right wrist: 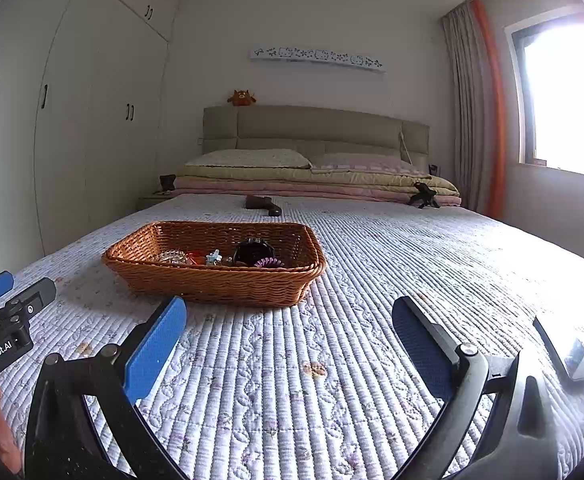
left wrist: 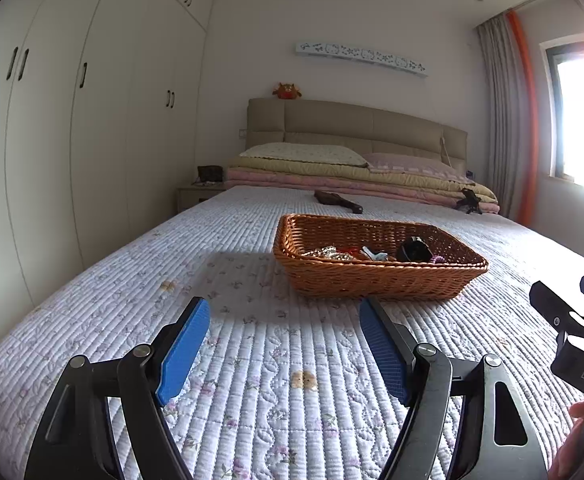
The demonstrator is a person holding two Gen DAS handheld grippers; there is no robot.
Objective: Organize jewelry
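Left gripper [left wrist: 284,344] and right gripper [right wrist: 290,344] both spread wide, empty, above quilted bed [right wrist: 371,280]; brown woven wicker basket [right wrist: 216,280] ahead, quilt bare around rim.

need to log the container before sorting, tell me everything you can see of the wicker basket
The wicker basket is a shallow rectangular tray of woven orange-brown wicker with flared walls and a braided rim. It sits flat and upright on the quilted bedspread, nothing else touching its outside. Small pieces lie inside: a clear beaded piece, a purple coil tie, and a dark round item. Both grippers are open, short of it.
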